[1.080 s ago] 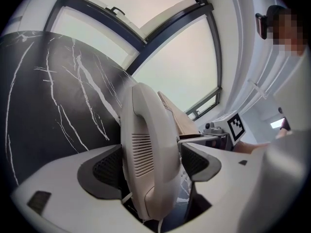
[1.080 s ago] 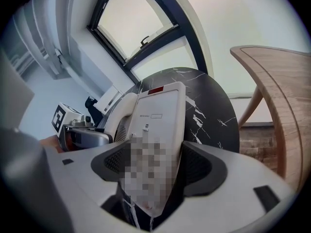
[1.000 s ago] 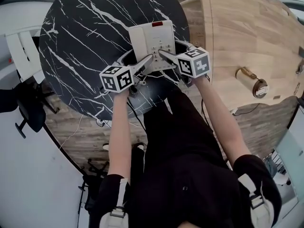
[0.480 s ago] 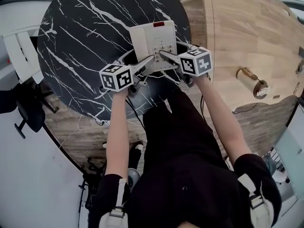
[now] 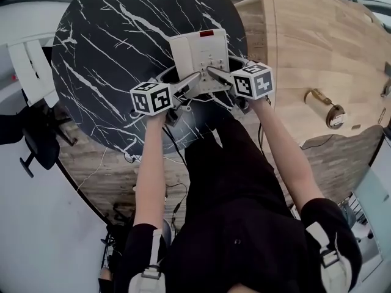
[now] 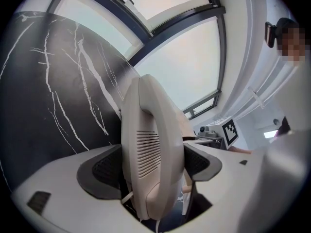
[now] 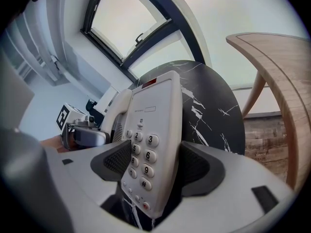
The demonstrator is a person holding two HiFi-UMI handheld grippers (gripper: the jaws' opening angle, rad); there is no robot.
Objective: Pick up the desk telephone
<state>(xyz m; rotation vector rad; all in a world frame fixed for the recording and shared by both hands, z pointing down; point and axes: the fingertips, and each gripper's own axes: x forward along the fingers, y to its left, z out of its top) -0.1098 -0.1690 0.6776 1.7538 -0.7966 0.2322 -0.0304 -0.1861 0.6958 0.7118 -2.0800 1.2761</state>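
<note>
Pinches the handset side of the cream plastic desk telephone [image 5: 198, 50] between the jaws of the left gripper [image 6: 153, 164], clamps its keypad edge (near end) in the right gripper [image 7: 155, 166]. Sits at the near rim of the round black marble table [image 5: 104, 72], long axis pointing away, red end farthest.

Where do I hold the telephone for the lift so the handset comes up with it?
From the telephone's near edge, one gripper per half: left gripper across the handset's lower end, right gripper across the base's keypad end. The handset only lies on the base, so it likely needs its own clamp; both parts are slim enough for the jaws.
</note>
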